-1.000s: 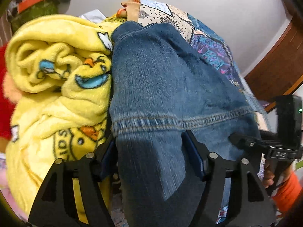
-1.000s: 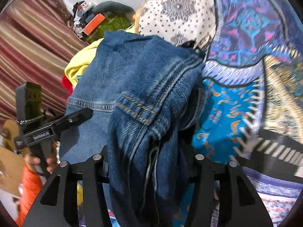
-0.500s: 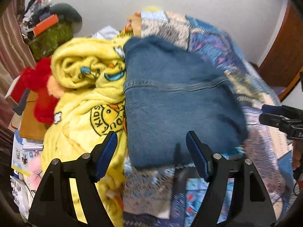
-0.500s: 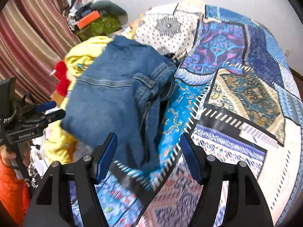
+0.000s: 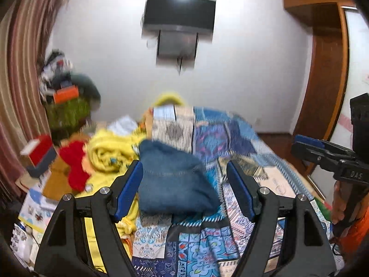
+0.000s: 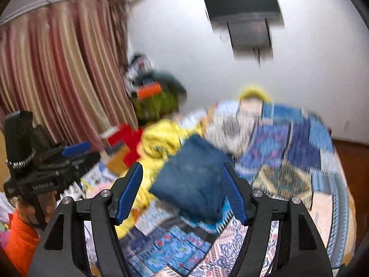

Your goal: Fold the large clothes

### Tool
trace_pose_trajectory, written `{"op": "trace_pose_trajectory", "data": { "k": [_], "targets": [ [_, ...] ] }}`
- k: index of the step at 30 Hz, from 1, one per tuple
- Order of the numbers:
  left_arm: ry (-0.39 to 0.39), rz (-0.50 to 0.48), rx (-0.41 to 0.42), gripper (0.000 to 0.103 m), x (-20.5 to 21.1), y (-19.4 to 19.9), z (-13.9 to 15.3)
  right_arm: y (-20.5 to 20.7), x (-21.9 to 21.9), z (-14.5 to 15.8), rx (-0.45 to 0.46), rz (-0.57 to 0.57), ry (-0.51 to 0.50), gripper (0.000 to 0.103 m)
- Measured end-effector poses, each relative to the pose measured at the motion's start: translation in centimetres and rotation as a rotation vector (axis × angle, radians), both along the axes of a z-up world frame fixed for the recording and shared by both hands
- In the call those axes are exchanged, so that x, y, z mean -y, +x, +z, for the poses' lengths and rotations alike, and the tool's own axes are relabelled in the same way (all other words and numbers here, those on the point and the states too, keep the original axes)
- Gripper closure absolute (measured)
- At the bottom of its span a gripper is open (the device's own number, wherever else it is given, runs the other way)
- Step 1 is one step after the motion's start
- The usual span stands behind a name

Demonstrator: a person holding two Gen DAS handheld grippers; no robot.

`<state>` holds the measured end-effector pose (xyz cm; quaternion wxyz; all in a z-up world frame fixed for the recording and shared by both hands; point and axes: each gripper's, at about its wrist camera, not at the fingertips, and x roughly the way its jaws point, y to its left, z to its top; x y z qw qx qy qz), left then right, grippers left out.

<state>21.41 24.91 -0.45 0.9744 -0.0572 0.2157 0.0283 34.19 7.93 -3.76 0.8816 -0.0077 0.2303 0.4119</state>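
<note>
A folded pair of blue jeans (image 5: 175, 177) lies on the patchwork bedspread (image 5: 230, 133), its left edge against a yellow blanket (image 5: 110, 150). My left gripper (image 5: 184, 165) hangs open, well back from the jeans and above them, with nothing between its blue pads. In the right wrist view the jeans (image 6: 196, 184) lie beyond my right gripper (image 6: 182, 166), which is also open and holds nothing. Each gripper shows in the other's view: the right gripper (image 5: 322, 152) at the right edge, the left gripper (image 6: 69, 154) at the left. Both views are blurred.
The yellow blanket (image 6: 161, 138) and a red soft thing (image 5: 73, 161) are heaped at the bed's left side, with boxes and papers below. A striped curtain (image 6: 57, 69) hangs on the left, a television (image 5: 180, 13) on the far wall, a wooden wardrobe (image 5: 327, 69) on the right.
Both grippers let go of the jeans and drew back and up from the bed. The jeans stayed folded beside the yellow blanket. The views now take in the far wall.
</note>
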Motion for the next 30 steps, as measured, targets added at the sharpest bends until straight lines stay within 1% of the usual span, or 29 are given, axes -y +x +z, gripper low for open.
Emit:
{"op": "trace_pose_trajectory", "data": {
  "k": [2,3,4,6,10,11,12,13,14,15,19,21,22,23,26,30],
  "targets": [
    [0.017,0.023,0.083,0.029,1.5,-2.9,1.3,-2.3,0.9,1.2,0.06,-0.001,0.043,0.036],
    [0.017,0.028,0.105,0.029,1.9,-3.7,1.6,-3.6,1.3,1.7,0.091,-0.002,0.066,0.036],
    [0.018,0.042,0.145,0.029,2.7,-5.1,2.0,-4.6,1.6,2.1,0.115,-0.002,0.081,0.035],
    [0.025,0.061,0.187,0.029,3.6,-6.7,2.4,-7.0,2.3,2.7,0.172,-0.006,0.115,0.035],
    [0.05,0.121,0.264,0.028,5.7,-9.7,2.3,-9.9,3.2,2.8,0.251,-0.033,0.161,0.035],
    [0.052,0.133,0.274,0.025,6.0,-10.2,2.2,-10.5,3.3,2.7,0.268,-0.047,0.167,0.034],
    [0.054,0.15,0.287,0.019,6.3,-10.6,2.1,-11.0,3.4,2.6,0.285,-0.061,0.166,0.032],
    [0.053,0.167,0.309,0.014,6.7,-11.1,2.1,-11.3,3.4,2.6,0.294,-0.069,0.166,0.028],
    [0.055,0.172,0.32,0.006,7.0,-11.3,2.0,-11.5,3.4,2.4,0.3,-0.081,0.171,0.023],
    [0.064,0.176,0.325,0.002,7.2,-11.6,1.9,-11.6,3.5,2.3,0.303,-0.093,0.176,0.022],
    [0.145,0.211,0.341,0.001,8.8,-12.4,1.7,-11.5,3.7,2.2,0.307,-0.132,0.17,0.019],
    [0.148,0.214,0.348,0.001,9.1,-12.6,1.7,-11.6,3.8,2.1,0.304,-0.15,0.168,0.013],
    [0.146,0.212,0.346,0.001,9.2,-12.6,1.6,-11.6,3.9,2.1,0.299,-0.162,0.167,0.005],
    [0.143,0.21,0.347,0.001,9.2,-12.6,1.5,-11.5,4.0,2.0,0.297,-0.174,0.166,0.0],
    [0.132,0.203,0.345,0.0,9.3,-12.6,1.2,-11.7,4.2,1.9,0.312,-0.21,0.161,0.0],
    [0.114,0.199,0.34,0.0,9.1,-12.5,1.1,-11.7,4.2,1.9,0.312,-0.21,0.144,0.0]
  ]
}}
